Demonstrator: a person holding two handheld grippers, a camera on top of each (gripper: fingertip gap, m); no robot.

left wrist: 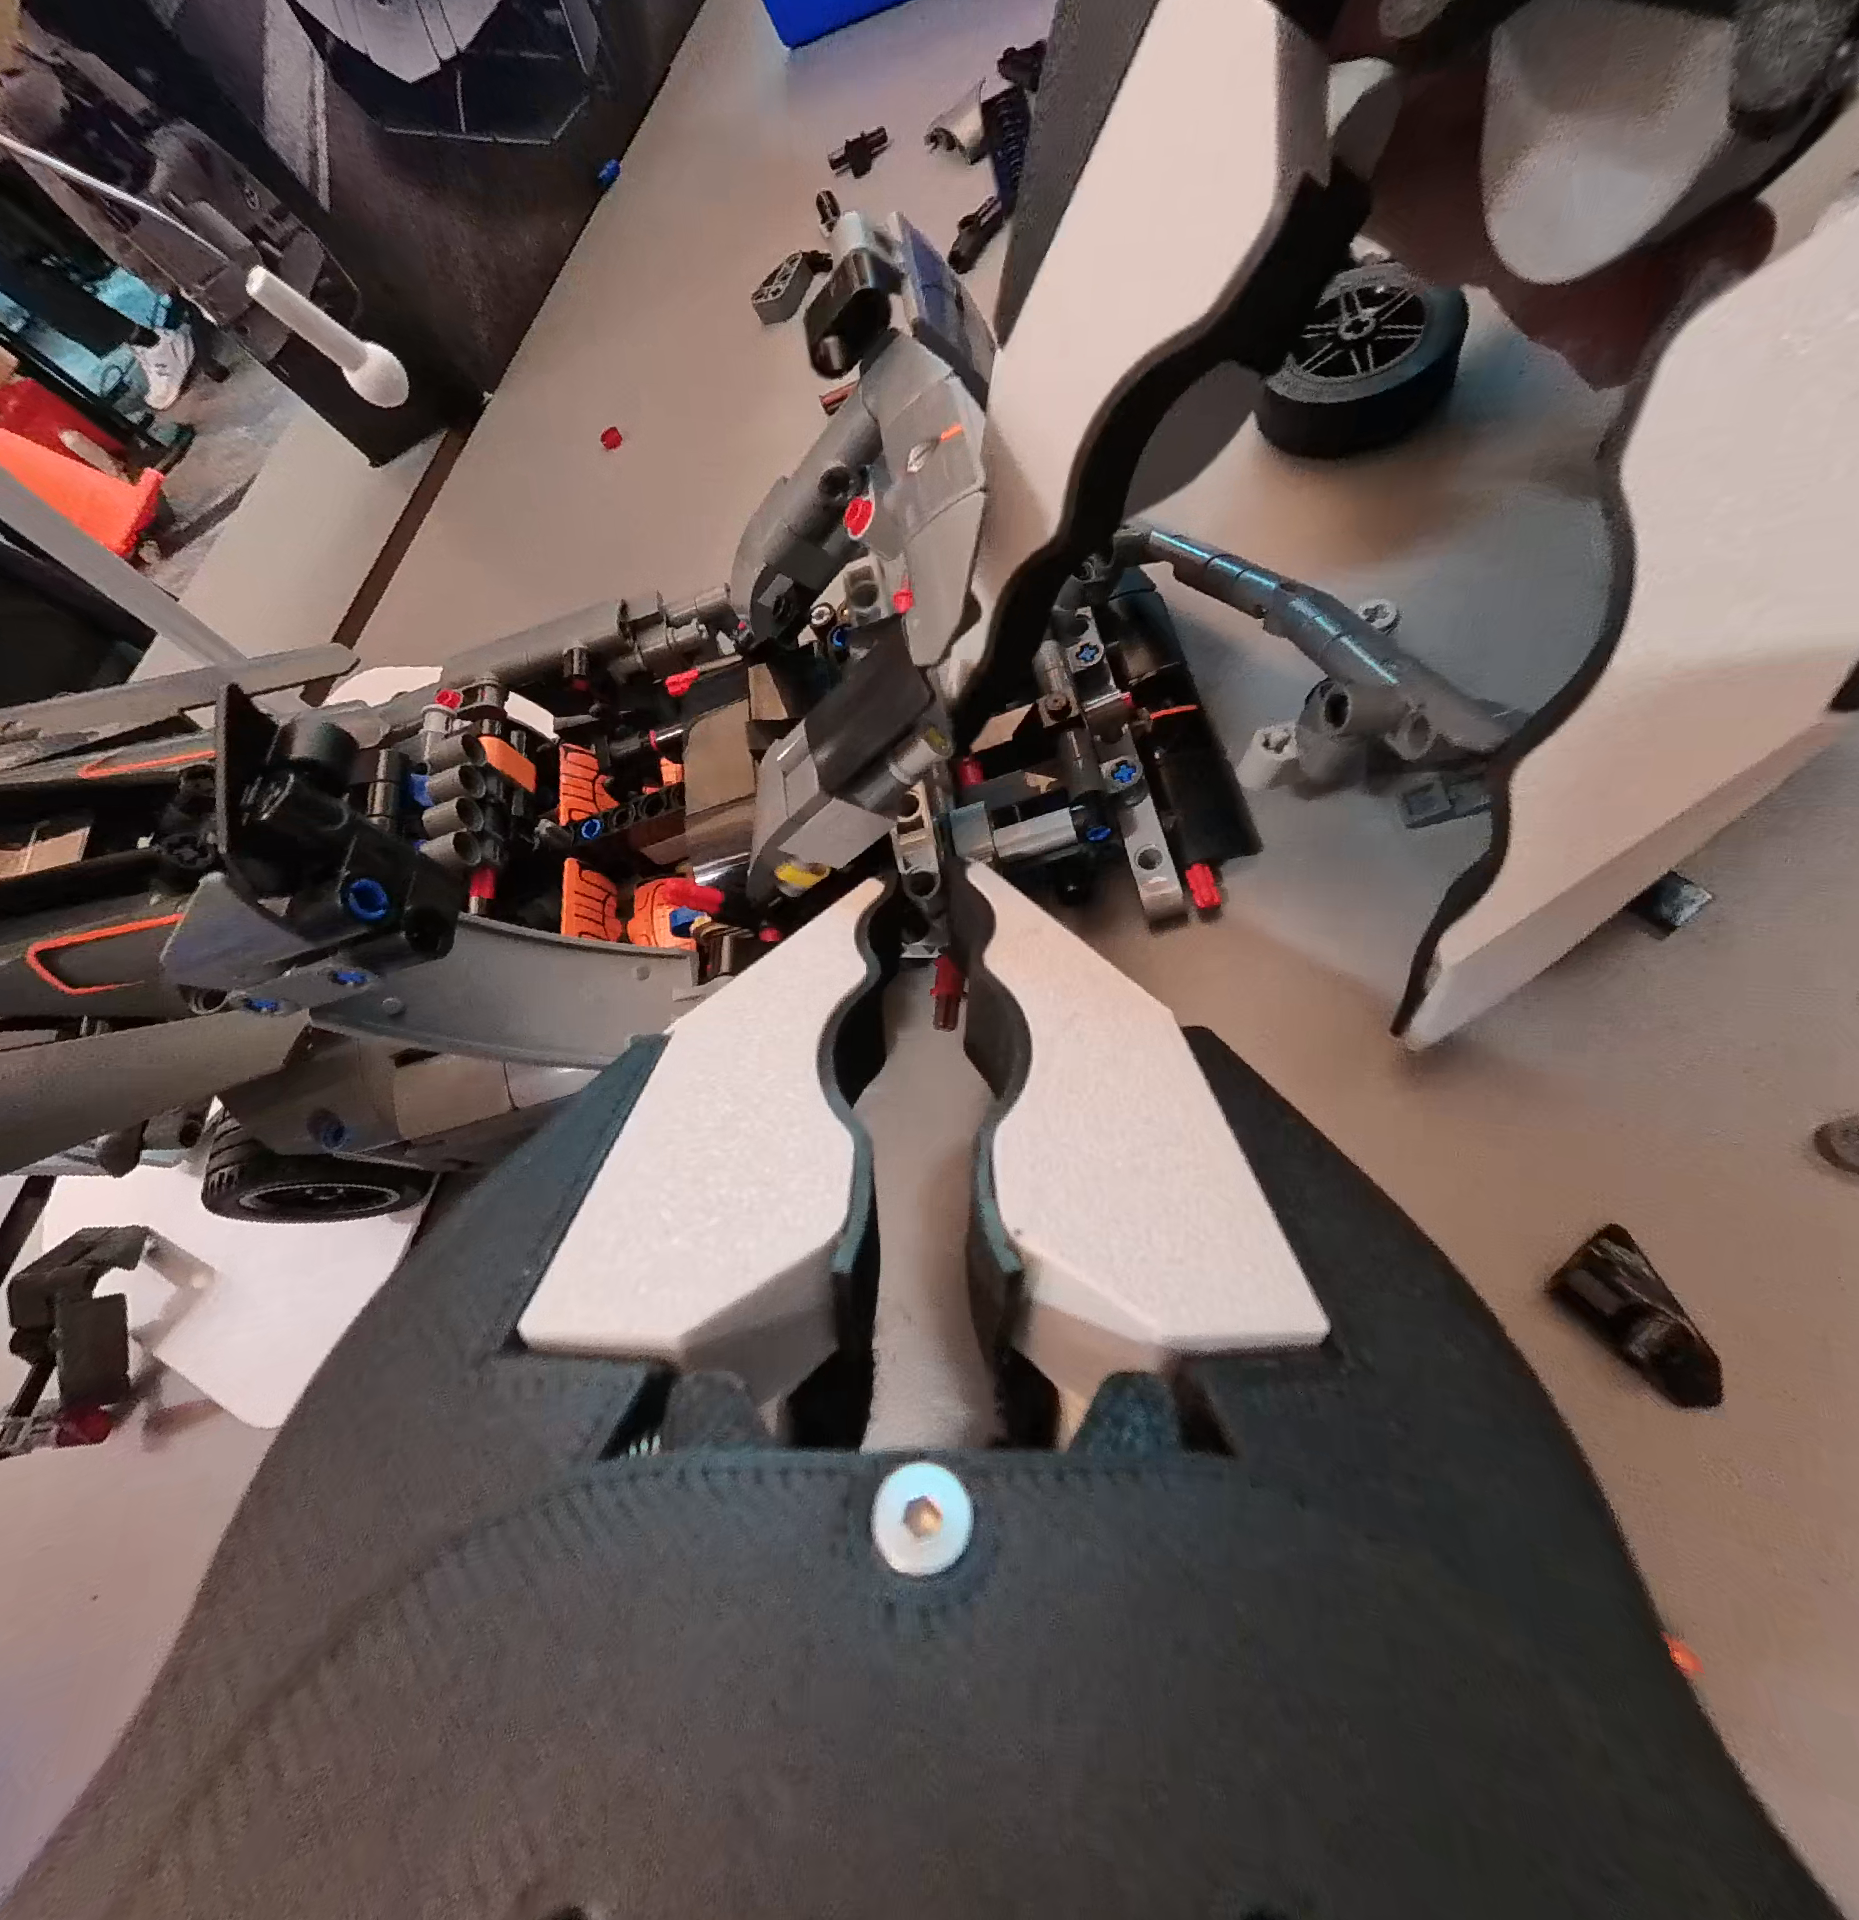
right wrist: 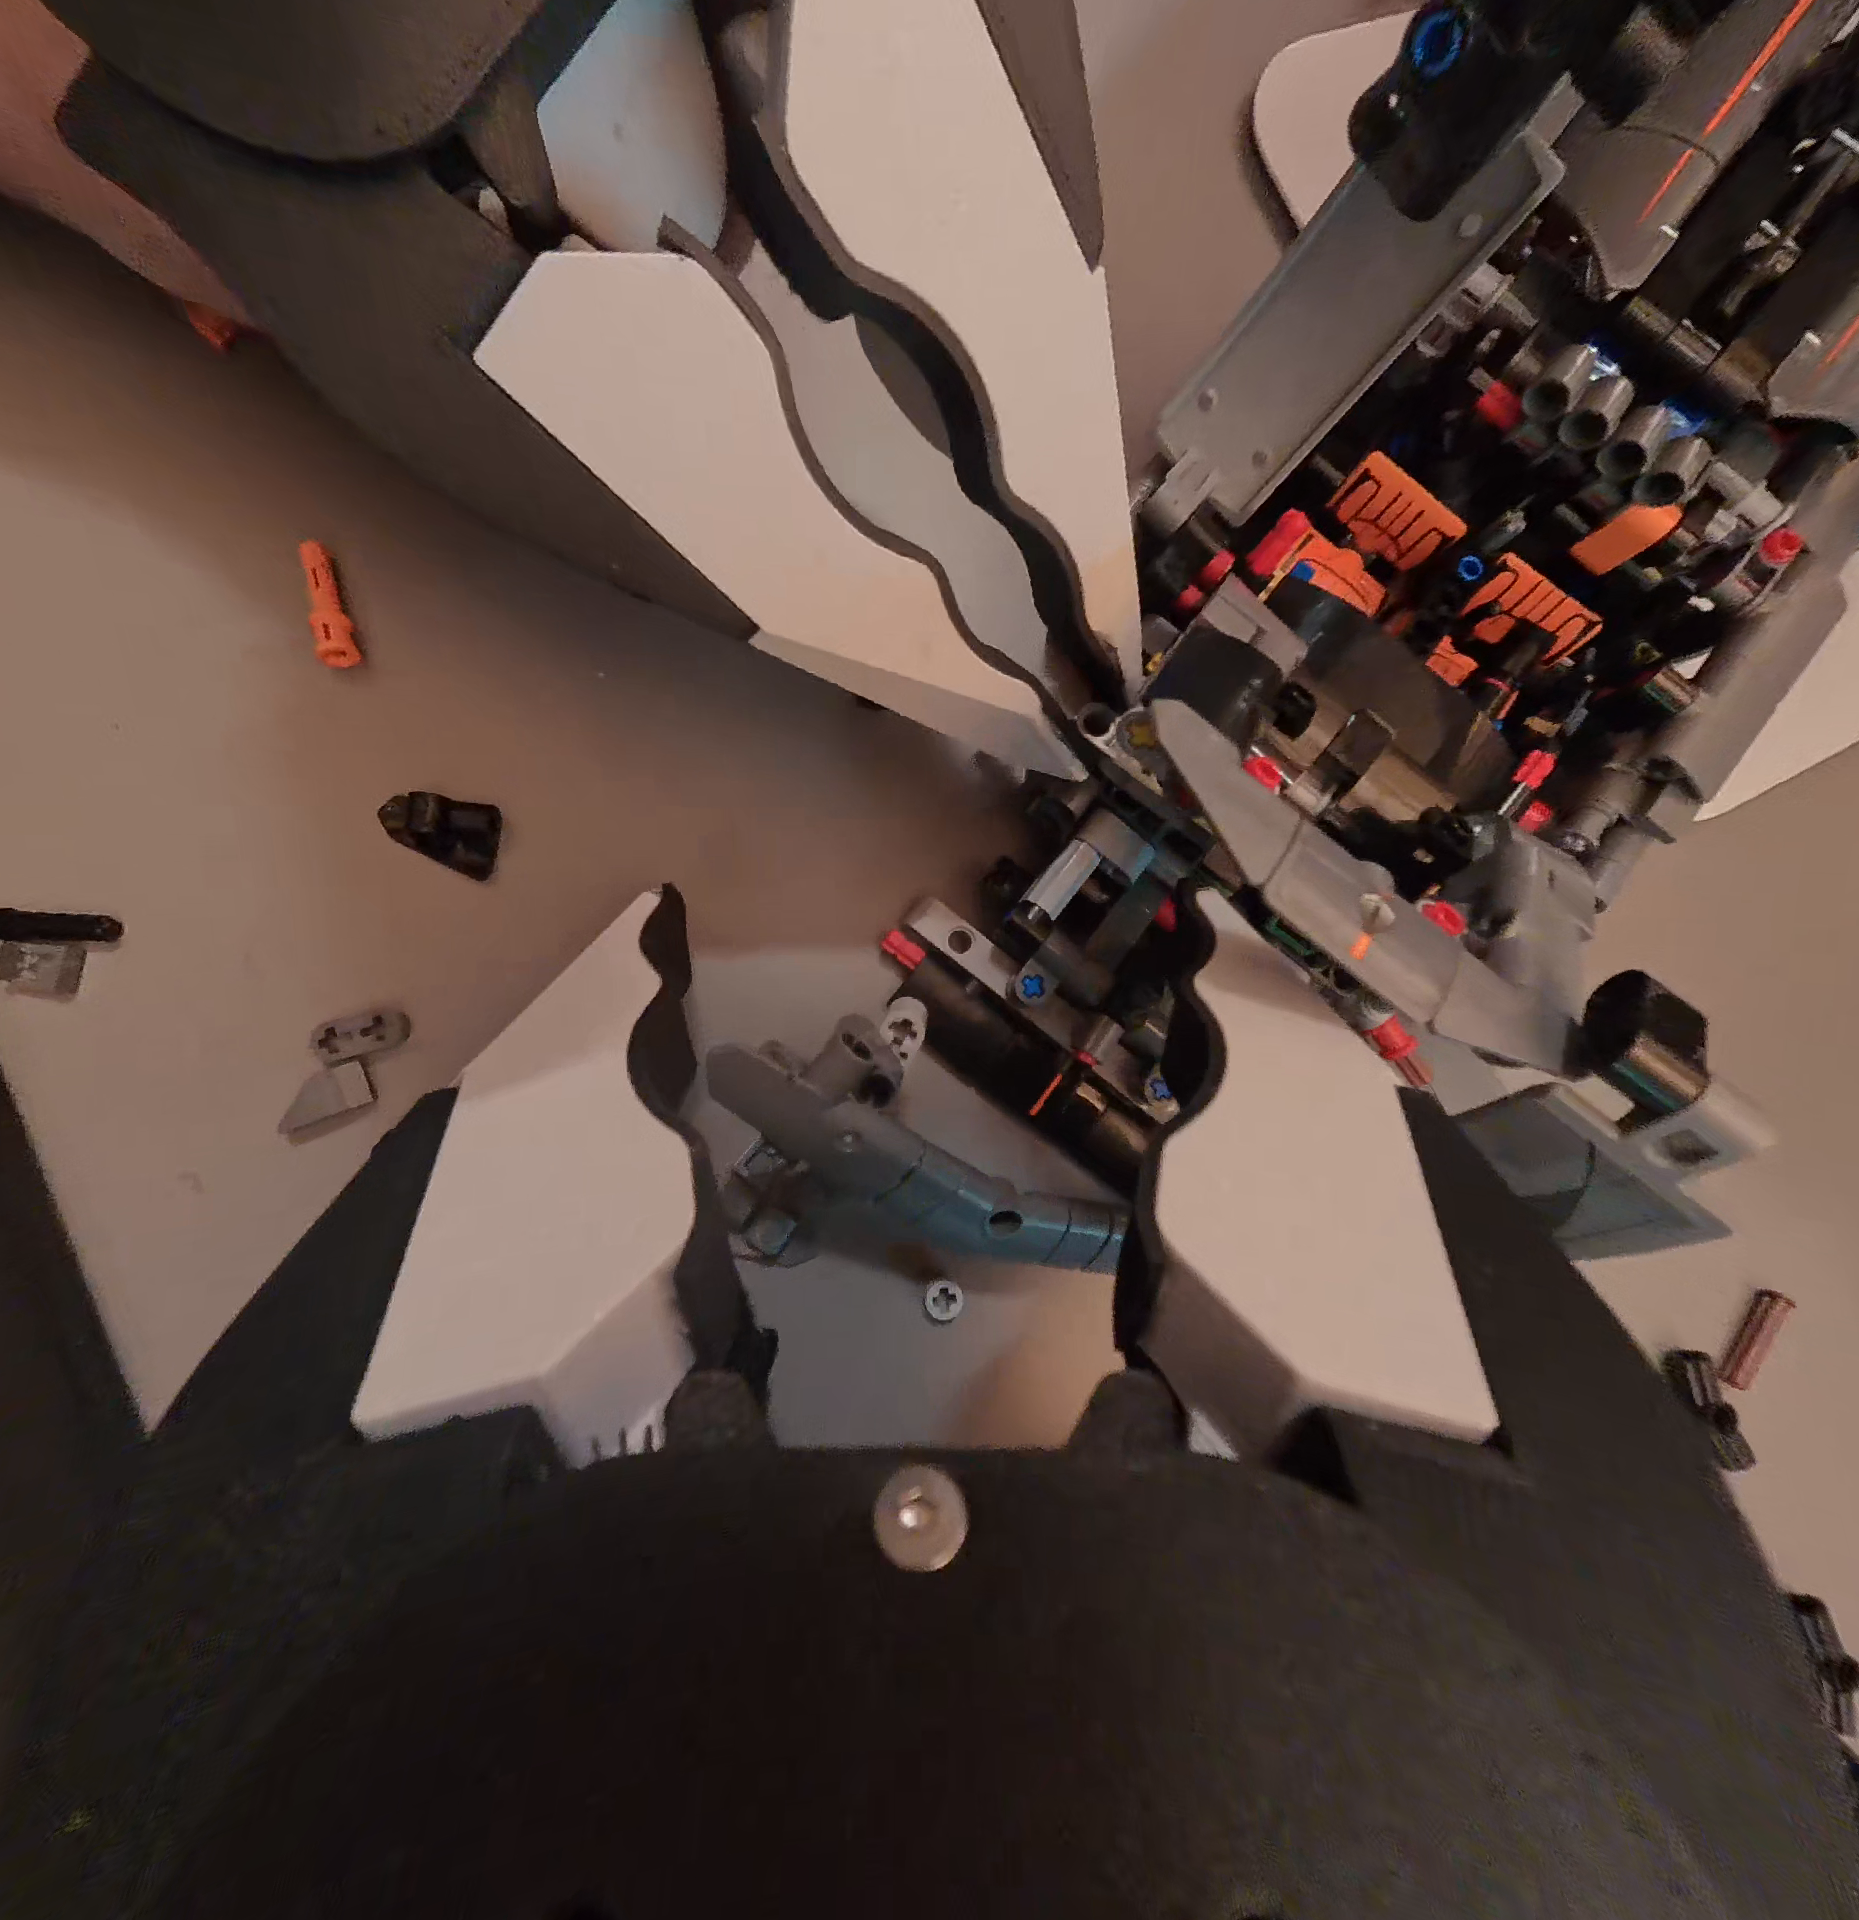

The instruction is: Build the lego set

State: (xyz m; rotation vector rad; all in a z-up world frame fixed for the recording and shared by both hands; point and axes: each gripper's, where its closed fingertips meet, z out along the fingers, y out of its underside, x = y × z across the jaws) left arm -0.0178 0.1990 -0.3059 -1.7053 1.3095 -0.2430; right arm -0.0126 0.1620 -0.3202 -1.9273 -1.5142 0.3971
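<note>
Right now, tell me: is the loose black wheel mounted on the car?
No, the loose black wheel stands alone on the table, apart from the car.

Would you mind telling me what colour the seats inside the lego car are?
Orange with dark line markings; the seats show best in the right wrist view.

Left gripper (left wrist: 923, 896), lower centre of the left wrist view: two white wedge-shaped fingers (left wrist: 743, 1122) edged with wavy black pads, seated in a black textured printed body with one silver hex screw (left wrist: 922, 1520). Right gripper (right wrist: 930, 920), lower centre of the right wrist view: identical build, silver screw (right wrist: 919, 1515).
</note>
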